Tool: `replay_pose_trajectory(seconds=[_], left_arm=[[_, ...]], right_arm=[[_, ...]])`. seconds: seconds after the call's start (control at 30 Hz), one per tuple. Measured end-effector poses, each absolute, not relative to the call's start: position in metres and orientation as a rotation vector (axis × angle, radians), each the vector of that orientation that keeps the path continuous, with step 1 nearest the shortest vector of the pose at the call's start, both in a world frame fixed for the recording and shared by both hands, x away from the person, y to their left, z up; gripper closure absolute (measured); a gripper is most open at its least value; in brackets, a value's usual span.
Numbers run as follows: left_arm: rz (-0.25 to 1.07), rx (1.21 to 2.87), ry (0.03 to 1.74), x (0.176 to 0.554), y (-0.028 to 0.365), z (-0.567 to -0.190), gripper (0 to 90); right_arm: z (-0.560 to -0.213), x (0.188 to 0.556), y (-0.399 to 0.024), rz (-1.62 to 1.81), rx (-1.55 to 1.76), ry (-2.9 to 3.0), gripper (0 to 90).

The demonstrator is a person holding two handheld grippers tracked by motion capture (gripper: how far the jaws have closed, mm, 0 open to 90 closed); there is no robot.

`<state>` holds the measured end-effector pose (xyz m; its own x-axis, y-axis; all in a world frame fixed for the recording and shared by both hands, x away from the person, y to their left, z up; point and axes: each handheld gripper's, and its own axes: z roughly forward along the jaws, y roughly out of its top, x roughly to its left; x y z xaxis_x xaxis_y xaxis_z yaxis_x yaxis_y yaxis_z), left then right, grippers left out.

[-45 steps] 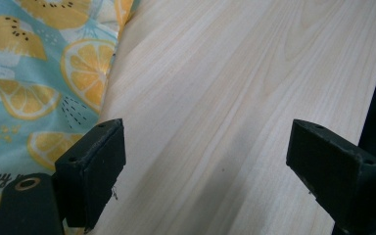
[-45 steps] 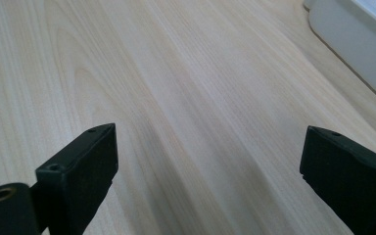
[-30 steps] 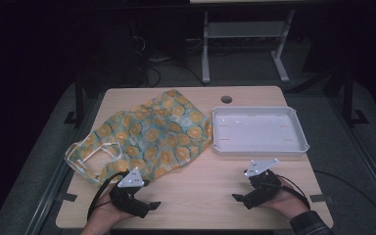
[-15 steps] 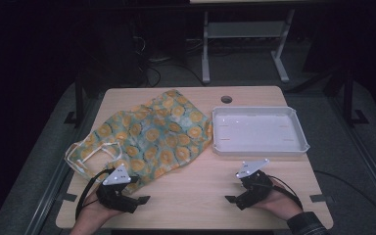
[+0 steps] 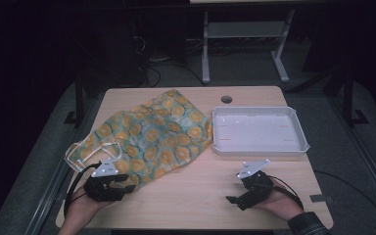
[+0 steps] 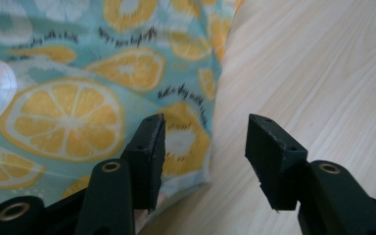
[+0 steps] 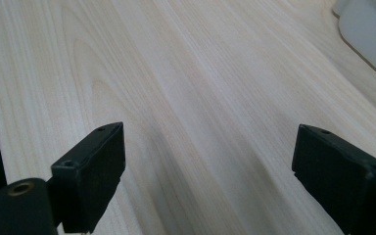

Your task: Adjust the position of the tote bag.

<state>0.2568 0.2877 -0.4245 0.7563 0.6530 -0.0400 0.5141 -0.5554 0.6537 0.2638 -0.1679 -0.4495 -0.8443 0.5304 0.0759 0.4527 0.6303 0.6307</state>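
The left gripper [image 6: 203,147], jaws part-spread and just closing, straddles the near corner of the lemon-print cloth [image 5: 154,137] lying on the table's [image 5: 200,191] left half. The approach looks finished; next, pinch that hem. The right gripper [image 7: 208,171] hovers wide open over bare wood.

In the high view the light falls from above on the wooden table [image 5: 196,196], and the room around the table is very dark, almost black. The white tray [image 5: 259,147] on the table is the brightest thing and shows a slight glare on its floor. This picture is soft and a little grainy. In the gripper views the table is bright and evenly lit. There the black jaws are slightly out of focus, and they throw soft, pale shadows on the table.
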Motion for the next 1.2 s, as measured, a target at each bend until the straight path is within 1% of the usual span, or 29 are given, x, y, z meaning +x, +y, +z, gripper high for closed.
replay_pose_trajectory(seconds=[0.13, 0.23, 0.33, 0.43, 0.5, 0.53, 0.57, 0.6, 0.67, 0.7, 0.77, 0.83, 0.9, 1.0, 1.2], left_arm=[[0.23, 2.332, 0.896, 0.258, 0.287, -0.433, 49.4], [0.222, 2.367, 0.9, 0.261, 0.284, -0.44, 49.5], [0.224, 2.406, 0.902, 0.265, 0.281, -0.445, 50.8], [0.221, 2.421, 0.904, 0.268, 0.279, -0.449, 54.2], [0.239, 2.424, 0.905, 0.269, 0.278, -0.448, 57.8], [0.262, 2.442, 0.904, 0.27, 0.277, -0.448, 61.2], [0.26, 2.447, 0.905, 0.27, 0.276, -0.447, 66.0], [0.258, 2.463, 0.887, 0.27, 0.274, -0.446, 74.5], [0.258, 2.477, 0.879, 0.27, 0.272, -0.446, 83.9], [0.254, 2.488, 0.875, 0.27, 0.27, -0.445, 83.9], [0.245, 2.507, 0.861, 0.269, 0.265, -0.445, 87.6], [0.221, 2.515, 0.828, 0.268, 0.258, -0.444, 88.8], [0.154, 2.495, 0.799, 0.268, 0.248, -0.445, 89.1], [0.103, 2.484, 0.756, 0.267, 0.233, -0.444, 89.3], [0.045, 2.448, 0.689, 0.269, 0.208, -0.441, 89.3]], right_arm=[[-0.45, 0.264, -0.168, 1.001, 0.825, 2.734, 11.9], [-0.45, 0.264, -0.168, 1.0, 0.824, 2.735, 12.0], [-0.45, 0.263, -0.168, 1.002, 0.815, 2.738, 11.9], [-0.45, 0.263, -0.168, 1.004, 0.817, 2.741, 11.9], [-0.45, 0.263, -0.168, 1.003, 0.816, 2.741, 12.0], [-0.45, 0.263, -0.168, 1.003, 0.816, 2.742, 12.0], [-0.45, 0.263, -0.168, 1.006, 0.81, 2.742, 11.9], [-0.449, 0.263, -0.168, 1.01, 0.812, 2.743, 11.9], [-0.449, 0.263, -0.168, 1.015, 0.805, 2.743, 11.9], [-0.449, 0.263, -0.168, 1.015, 0.805, 2.743, 11.9], [-0.449, 0.263, -0.168, 1.014, 0.805, 2.743, 12.0], [-0.449, 0.263, -0.168, 1.014, 0.806, 2.742, 12.0], [-0.449, 0.263, -0.168, 1.013, 0.806, 2.743, 12.0], [-0.45, 0.263, -0.168, 1.01, 0.812, 2.74, 12.0], [-0.45, 0.264, -0.167, 1.001, 0.807, 2.739, 12.0]])
